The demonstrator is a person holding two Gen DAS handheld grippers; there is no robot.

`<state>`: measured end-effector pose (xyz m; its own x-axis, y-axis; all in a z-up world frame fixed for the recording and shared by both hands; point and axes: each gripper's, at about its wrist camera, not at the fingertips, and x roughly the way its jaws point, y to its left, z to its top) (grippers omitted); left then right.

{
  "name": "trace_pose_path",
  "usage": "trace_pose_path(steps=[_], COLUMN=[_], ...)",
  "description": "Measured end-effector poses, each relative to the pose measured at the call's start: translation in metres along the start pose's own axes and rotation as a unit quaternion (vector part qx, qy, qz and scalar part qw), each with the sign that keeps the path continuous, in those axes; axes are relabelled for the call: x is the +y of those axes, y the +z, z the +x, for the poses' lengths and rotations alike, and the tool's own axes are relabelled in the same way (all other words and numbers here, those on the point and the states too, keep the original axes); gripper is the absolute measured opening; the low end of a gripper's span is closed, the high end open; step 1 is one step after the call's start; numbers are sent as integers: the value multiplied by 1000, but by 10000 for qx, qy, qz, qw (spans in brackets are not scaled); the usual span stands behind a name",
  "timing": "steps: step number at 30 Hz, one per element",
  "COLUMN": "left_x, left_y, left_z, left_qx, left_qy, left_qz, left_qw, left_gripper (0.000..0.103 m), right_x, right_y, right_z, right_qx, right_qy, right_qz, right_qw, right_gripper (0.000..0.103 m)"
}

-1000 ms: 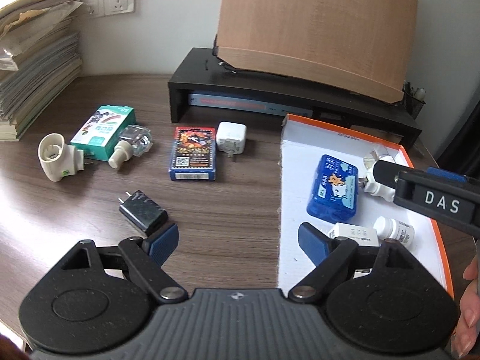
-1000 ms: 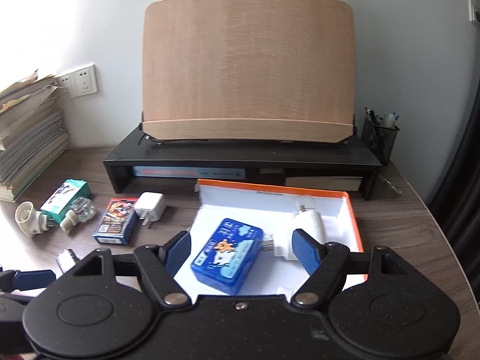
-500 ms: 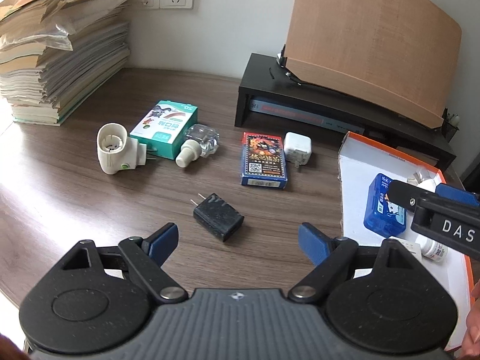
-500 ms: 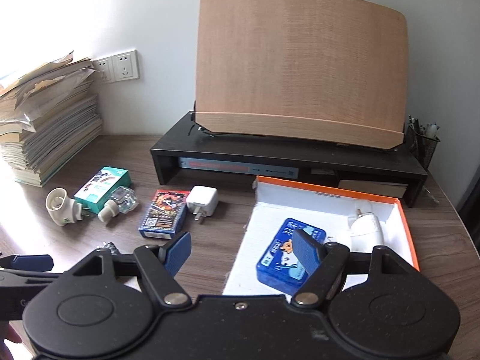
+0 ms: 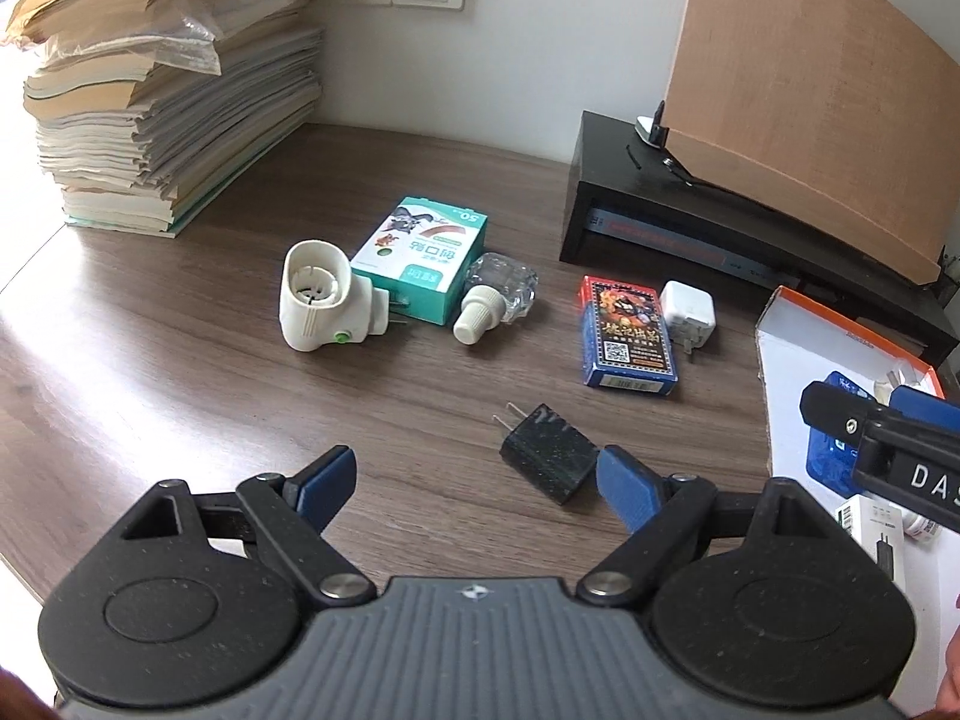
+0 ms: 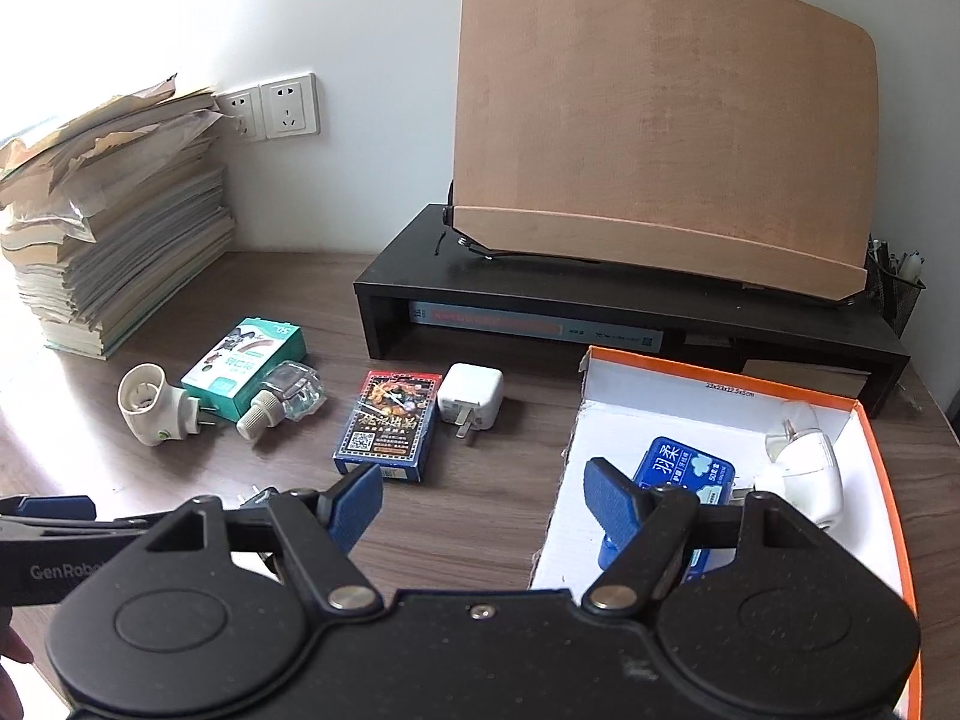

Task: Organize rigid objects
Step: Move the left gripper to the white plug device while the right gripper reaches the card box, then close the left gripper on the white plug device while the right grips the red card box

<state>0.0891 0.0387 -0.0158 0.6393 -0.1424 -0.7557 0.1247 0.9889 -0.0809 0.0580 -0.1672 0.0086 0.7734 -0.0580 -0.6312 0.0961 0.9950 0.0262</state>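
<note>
Both of your grippers are spread wide and grasp nothing: the left gripper (image 5: 474,480) hangs over the dark wood-grain counter (image 5: 180,408) with the small black plug-in charger (image 5: 549,461) lying just beside its right-hand blue finger (image 5: 624,489), and the right gripper (image 6: 483,501) hovers at the near edge of the white cardboard box with the orange rim (image 6: 882,456). The charger lies off-centre to your left gripper, so if you close from here I judge the finger will nudge it aside or pinch only a corner, and its hard smooth shell may twist out. Its two metal prongs point away from you and could catch on the box wall as you carry it over. The loose pieces are still out on the counter: the blue playing-card box (image 6: 387,429) touching the white square charger (image 6: 471,399), and further left the white plug-in vaporiser (image 5: 321,306), the green and white carton (image 5: 420,258) and the clear glass refill bottle with a cream cap (image 5: 495,297) packed close, so a wide reach may knock a neighbour. The bottle looks round enough to roll. The box already holds a blue packet (image 6: 687,474) and a white plug device (image 6: 804,474); drop carelessly and you may land on them.
</note>
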Motion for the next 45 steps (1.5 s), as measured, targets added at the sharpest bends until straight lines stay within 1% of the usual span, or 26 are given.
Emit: trace_pose_path(steps=[12, 16, 19, 23, 29, 32, 33, 35, 36, 37, 38, 40, 41, 45], left_x=[50, 66, 75, 84, 84, 89, 90, 94, 96, 97, 97, 97, 98, 103], left_y=[7, 15, 23, 33, 43, 46, 47, 50, 50, 50, 50, 51, 52, 51], left_z=[24, 38, 55, 77, 105, 116, 118, 120, 120, 120, 119, 117, 117, 113], left_qx=[118, 11, -26, -75, -136, -197, -273, -379, -434, -509, -564, -636, -639, -602], left_qy=[238, 263, 265, 161, 51, 12, -14, -200, -288, -378, -440, -544, -591, -694], left_qz=[-102, -5, 179, 370, 713, 736, 749, 773, 792, 849, 915, 1056, 1077, 1019], left_qw=[9996, 9997, 9995, 9992, 9974, 9971, 9968, 9961, 9955, 9944, 9932, 9909, 9904, 9905], left_gripper=[95, 99, 102, 103, 103, 103, 103, 103, 100, 91, 86, 61, 58, 57], right_x=[22, 27, 30, 34, 38, 42, 43, 46, 47, 48, 50, 54, 56, 62], right_y=[0, -1, -3, -6, -10, -10, -10, -10, -9, -9, -8, -5, -4, 3], right_z=[23, 33, 39, 48, 62, 68, 71, 76, 78, 80, 84, 89, 93, 109], right_qx=[160, 226, 284, 384, 506, 534, 544, 561, 565, 570, 584, 590, 587, 637], right_qy=[-36, -110, -178, -303, -473, -521, -532, -555, -546, -524, -500, -456, -431, -269], right_qz=[77, 129, 181, 260, 379, 408, 405, 417, 435, 451, 456, 448, 437, 515], right_qw=[9998, 9996, 9993, 9985, 9969, 9964, 9963, 9960, 9960, 9960, 9960, 9962, 9964, 9963], right_gripper=[88, 88, 88, 88, 88, 88, 88, 88, 88, 88, 88, 88, 88, 87])
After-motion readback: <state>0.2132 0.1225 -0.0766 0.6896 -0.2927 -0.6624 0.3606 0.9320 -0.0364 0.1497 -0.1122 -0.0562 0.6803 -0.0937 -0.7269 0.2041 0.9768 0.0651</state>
